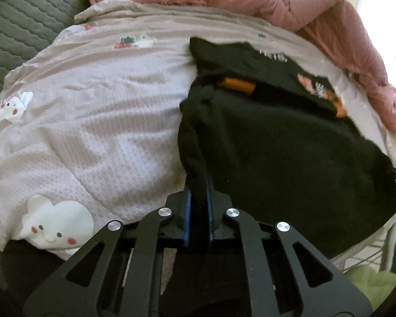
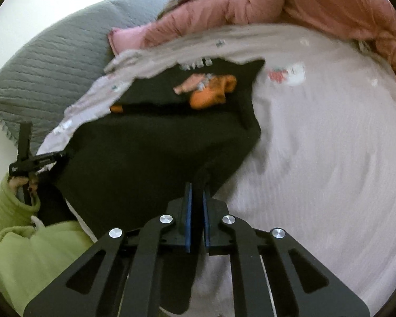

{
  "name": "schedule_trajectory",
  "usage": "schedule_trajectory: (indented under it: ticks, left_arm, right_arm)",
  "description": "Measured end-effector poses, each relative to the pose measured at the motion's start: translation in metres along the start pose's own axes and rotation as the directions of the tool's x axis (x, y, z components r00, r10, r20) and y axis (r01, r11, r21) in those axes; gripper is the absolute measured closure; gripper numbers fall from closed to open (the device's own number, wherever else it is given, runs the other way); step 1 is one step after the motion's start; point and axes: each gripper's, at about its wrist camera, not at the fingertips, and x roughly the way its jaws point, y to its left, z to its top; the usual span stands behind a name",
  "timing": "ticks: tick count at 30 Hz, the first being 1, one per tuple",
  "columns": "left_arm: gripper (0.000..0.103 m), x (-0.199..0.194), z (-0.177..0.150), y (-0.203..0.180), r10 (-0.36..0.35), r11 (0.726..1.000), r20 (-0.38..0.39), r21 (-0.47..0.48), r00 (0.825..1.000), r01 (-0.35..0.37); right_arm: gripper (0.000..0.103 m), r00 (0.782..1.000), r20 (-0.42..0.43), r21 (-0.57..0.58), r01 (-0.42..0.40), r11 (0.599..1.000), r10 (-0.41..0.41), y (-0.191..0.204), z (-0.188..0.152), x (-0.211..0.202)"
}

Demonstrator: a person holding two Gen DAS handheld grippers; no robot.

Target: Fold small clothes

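Note:
A small black garment (image 1: 277,137) with an orange and pink print lies on a pale pink bedspread (image 1: 92,105). Its near part is lifted and folded over the far part. My left gripper (image 1: 198,185) is shut on the garment's left near edge, with black cloth between its blue pads. My right gripper (image 2: 197,187) is shut on the garment's (image 2: 145,145) right near corner. The left gripper also shows in the right wrist view (image 2: 37,161), at the garment's left edge. The print (image 2: 208,89) faces up on the far part.
A pink puffer jacket (image 1: 277,2) lies bunched along the far side of the bed. A grey quilted cover (image 1: 26,21) lies at the far left. The person's green sleeve (image 2: 18,237) is at the lower left in the right wrist view. The bedspread carries white rabbit appliqués (image 1: 55,224).

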Motion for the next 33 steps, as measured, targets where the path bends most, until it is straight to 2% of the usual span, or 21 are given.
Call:
schedule_trajectory:
  ticks: [9,16,20,25,33]
  left_arm:
    - [0.100,-0.023,0.035,-0.007,-0.013,0.999,0.072,-0.032,0.997,0.015]
    - [0.100,-0.022,0.070,-0.002,-0.004,0.996,0.097,-0.087,0.995,0.013]
    - [0.100,-0.014,0.096,-0.001,-0.024,0.992,0.089,-0.119,0.996,0.034]
    - [0.100,0.003,0.131,-0.004,-0.021,0.989,0.087,-0.142,0.996,0.033]
    - [0.100,0.044,0.161,0.000,-0.018,0.983,0.059,-0.181,0.998,0.028]
  right_arm:
    - [0.097,0.988,0.140,-0.011,-0.058,0.998,0.059,0.003,0.042,-0.006]
    - [0.097,0.972,0.228,-0.005,-0.053,0.999,0.053,-0.010,0.075,-0.012]
    - [0.097,0.960,0.278,0.026,-0.042,0.999,0.033,-0.023,0.094,-0.014]
    - [0.097,0.958,0.288,0.084,-0.034,0.996,0.008,-0.042,0.111,-0.005]
    - [0.097,0.964,0.258,0.155,0.017,0.988,-0.057,-0.065,0.124,0.029]
